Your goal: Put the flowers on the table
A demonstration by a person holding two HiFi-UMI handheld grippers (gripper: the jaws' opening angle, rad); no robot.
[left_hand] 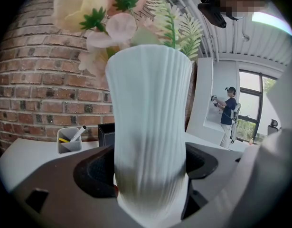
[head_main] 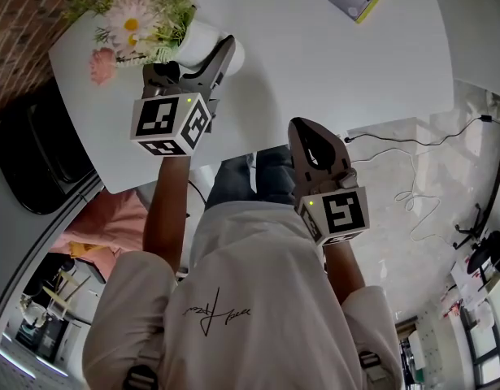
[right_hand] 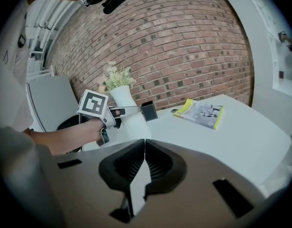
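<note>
**flowers held in the left tongs over the bench corner**

the flowers [left_hand: 112,18] are pale pink and cream blooms with green sprigs, standing in a white ribbed vase [left_hand: 148,108]. the left tongs [left_hand: 148,172] pinch this vase low on its body, one pad on each side. the vase fills the gap between the pads, and the blooms rise above it.

in the head view the vase and bouquet sit over the near left corner of the white bench [head_main: 315,63], close to the brick wall. whether the foot of the vase touches the bench top cannot be told from any view.

the vase looks hard and glazed, probably ceramic. it is likely stiff, somewhat heavy for its size, slippery along the ribs and breakable if it tips or drops. the bouquet makes it top-heavy. the low hold on the body seems the right place, since the stems and petals would give no firm grip.

the right tongs [right_hand: 144,148] are pressed together with nothing between them. they hang well apart from the vase, out past the near edge of the bench. a yellow-edged booklet [right_hand: 200,113] lies farther across the bench, and a small black box [right_hand: 148,110] stands just beside the vase.
</note>
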